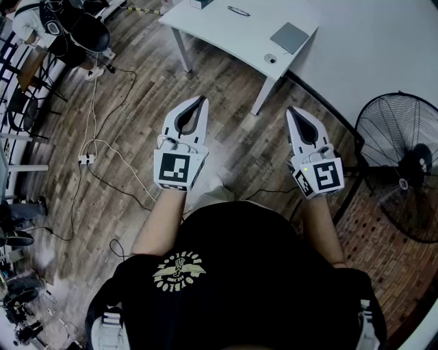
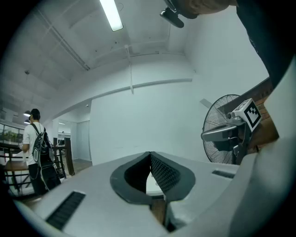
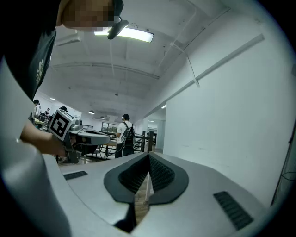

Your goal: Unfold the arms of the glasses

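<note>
Both grippers are up and level in front of the person, out over the wooden floor (image 1: 137,116). The left gripper (image 1: 202,101) sits centre-left of the head view and its jaws are closed tip to tip. Its own view confirms it: the dark pads meet at the front and nothing is caught between them. The right gripper (image 1: 291,111) is centre-right, and it too is fully closed and empty. The two are side by side but well apart.

The glasses (image 1: 239,10) look to be the thin dark shape at the top edge of the head view, lying on the white bench (image 1: 226,31). They are too small to tell whether the arms are folded. They lie well beyond both gripper tips, roughly between the two lines of aim, and neither gripper touches them. A grey pad (image 1: 289,37) lies on the bench to the right of the glasses.

A standing fan (image 1: 400,171) fills the right edge, just past the right gripper.
</note>
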A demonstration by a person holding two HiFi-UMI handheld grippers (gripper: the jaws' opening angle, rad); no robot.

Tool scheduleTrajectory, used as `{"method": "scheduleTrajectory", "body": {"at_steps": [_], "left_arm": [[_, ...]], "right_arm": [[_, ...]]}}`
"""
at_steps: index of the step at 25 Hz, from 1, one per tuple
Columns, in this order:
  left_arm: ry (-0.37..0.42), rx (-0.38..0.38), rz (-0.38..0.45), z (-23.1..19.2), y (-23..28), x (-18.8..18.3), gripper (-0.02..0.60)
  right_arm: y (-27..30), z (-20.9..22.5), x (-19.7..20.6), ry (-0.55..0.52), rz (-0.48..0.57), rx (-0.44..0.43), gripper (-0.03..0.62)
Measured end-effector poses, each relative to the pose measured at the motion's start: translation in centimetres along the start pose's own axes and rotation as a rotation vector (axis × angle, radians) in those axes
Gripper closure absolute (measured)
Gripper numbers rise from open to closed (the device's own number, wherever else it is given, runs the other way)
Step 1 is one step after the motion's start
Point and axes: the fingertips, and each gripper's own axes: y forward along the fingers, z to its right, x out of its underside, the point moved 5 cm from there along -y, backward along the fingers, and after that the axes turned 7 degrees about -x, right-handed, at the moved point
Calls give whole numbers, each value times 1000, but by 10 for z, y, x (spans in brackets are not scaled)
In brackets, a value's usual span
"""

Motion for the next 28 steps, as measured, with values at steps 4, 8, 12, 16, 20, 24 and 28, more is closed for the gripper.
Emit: {"method": "scheduleTrajectory", "body": {"at_steps": [4, 8, 12, 16, 20, 24, 28], "left_arm": [[6, 29, -1, -27, 26, 7, 574], [-17, 33, 17, -54, 37, 10, 574], [-32, 46, 56, -70, 46, 4, 574], [-39, 56, 55, -79, 50, 5, 574], [-13, 61, 27, -90, 58, 2, 574], [25, 45, -1, -107, 58, 10, 574], [66, 27, -29, -117, 64, 22, 574]], "right_arm": [[37, 7, 2, 13, -8, 11, 594], [58, 1, -2, 26, -22, 24, 594], [62, -2, -6, 11, -23, 68, 594], [66, -1, -9, 5, -25, 92, 594], [70, 13, -15, 36, -24, 123, 594], [82, 19, -3, 86, -30, 122, 594], [99, 22, -1, 53, -27, 80, 594]]}}
